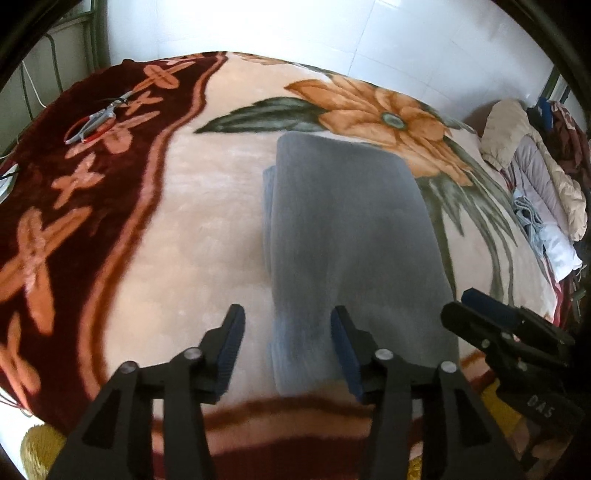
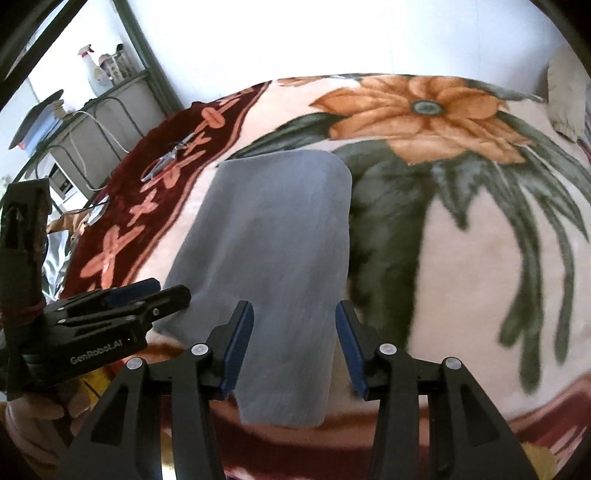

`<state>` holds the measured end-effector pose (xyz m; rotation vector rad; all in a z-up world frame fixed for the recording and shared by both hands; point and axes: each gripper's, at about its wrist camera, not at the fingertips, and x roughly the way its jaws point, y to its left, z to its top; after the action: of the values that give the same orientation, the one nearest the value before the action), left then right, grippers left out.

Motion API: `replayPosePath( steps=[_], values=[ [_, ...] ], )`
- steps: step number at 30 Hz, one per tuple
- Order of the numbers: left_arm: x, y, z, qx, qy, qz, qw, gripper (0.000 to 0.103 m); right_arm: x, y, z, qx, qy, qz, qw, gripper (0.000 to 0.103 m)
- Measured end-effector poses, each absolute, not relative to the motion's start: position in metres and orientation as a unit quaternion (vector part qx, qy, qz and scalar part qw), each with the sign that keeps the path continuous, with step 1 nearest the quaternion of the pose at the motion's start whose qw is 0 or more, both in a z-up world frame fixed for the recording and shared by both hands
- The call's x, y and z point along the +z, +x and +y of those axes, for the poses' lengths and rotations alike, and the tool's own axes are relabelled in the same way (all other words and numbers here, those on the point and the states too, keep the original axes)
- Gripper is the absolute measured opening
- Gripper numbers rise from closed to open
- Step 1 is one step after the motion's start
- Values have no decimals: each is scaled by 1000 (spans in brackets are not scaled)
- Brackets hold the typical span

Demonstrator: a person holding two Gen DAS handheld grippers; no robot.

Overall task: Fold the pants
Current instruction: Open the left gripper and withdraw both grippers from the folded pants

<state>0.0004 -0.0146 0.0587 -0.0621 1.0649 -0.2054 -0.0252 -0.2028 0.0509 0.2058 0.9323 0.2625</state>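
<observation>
White tiled wall (image 1: 406,33) behind; below it, a plush floral blanket (image 1: 207,229) spread over the bed, peach ground, dark red border, large orange flower (image 1: 384,114).

Grey pants (image 1: 343,236) lying folded into a long flat rectangle on the blanket, running away from both sets of fingers, near end just ahead of the fingertips, far end by the flower's green leaves.

Left gripper (image 1: 288,325) angled steeply down toward the blanket, jaws parted about halfway, nothing between the pads; right-hand finger (image 1: 345,347) over the near left corner of the pants, left-hand finger (image 1: 231,339) over bare peach blanket beside them. Touching the cloth or hovering: cannot tell.

Right gripper (image 2: 295,325) likewise tilted downward, jaws roughly half apart, gripping nothing; the near end of the pants (image 2: 280,266) showing in the gap between its fingers, neither pad pressing on it.

Seen from the right wrist: left gripper low at the left, by the pants' left edge, part of a hand (image 2: 40,410) below it.

Scissors (image 1: 96,120) with red-edged handles far off beyond the left fingers, on the dark red border. Pile of clothes (image 1: 532,177) beyond the right fingers at the bed's edge.
</observation>
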Motion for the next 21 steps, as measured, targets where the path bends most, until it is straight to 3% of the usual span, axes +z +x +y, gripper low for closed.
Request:
replayPosePath(
  steps=[11,21],
  values=[
    [57,-38,-23,-75,-13,518,852,82,43,-67,-195,112,101,459,876,53],
    [25,-51,-28,-58,17,544,837,82,3,-77,-188,91,68,498,860,53]
  ],
)
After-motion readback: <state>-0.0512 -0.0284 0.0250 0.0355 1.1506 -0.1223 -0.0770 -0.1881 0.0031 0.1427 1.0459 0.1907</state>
